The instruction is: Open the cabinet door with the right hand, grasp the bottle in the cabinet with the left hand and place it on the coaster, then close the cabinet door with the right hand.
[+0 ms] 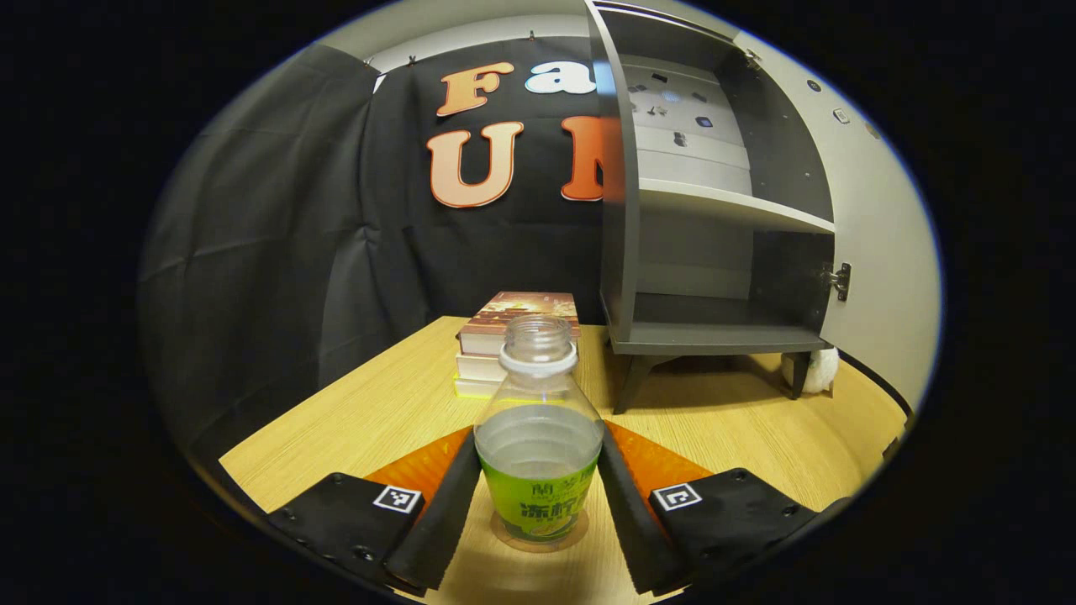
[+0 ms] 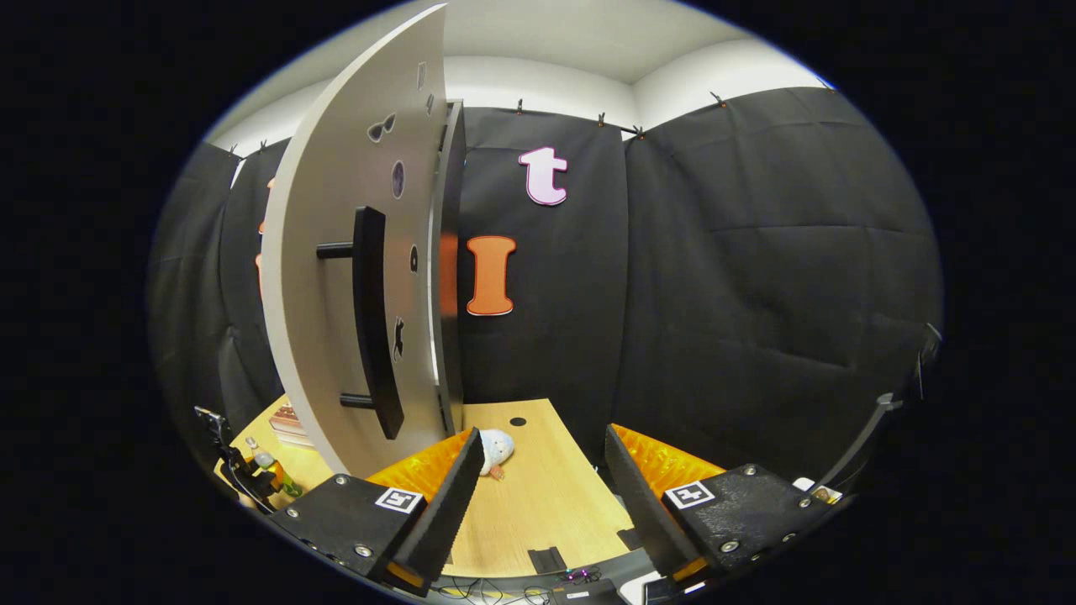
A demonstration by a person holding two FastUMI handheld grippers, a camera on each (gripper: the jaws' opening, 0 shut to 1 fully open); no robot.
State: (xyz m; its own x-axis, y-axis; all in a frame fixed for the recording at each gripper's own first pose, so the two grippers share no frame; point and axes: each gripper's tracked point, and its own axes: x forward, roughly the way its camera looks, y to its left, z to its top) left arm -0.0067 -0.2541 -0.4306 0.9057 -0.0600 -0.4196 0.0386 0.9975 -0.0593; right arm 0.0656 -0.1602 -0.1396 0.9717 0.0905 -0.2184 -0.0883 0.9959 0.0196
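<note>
Cabinet (image 1: 714,252) door (image 2: 353,277) swung wide open, lower shelf bare. Book stack (image 1: 513,340) at worktop (image 1: 378,412) far edge, left of cabinet. Plush toy (image 2: 496,449) beside door's bottom corner; open worktop right of it.

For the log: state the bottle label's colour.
Green, on the bottle; clearest in the left gripper view.

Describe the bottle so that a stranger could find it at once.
On the wooden table, in front of the open grey cabinet and a stack of books, stands the bottle. It is clear plastic, uncapped, with a green label, and sits between the left gripper fingers.
</note>
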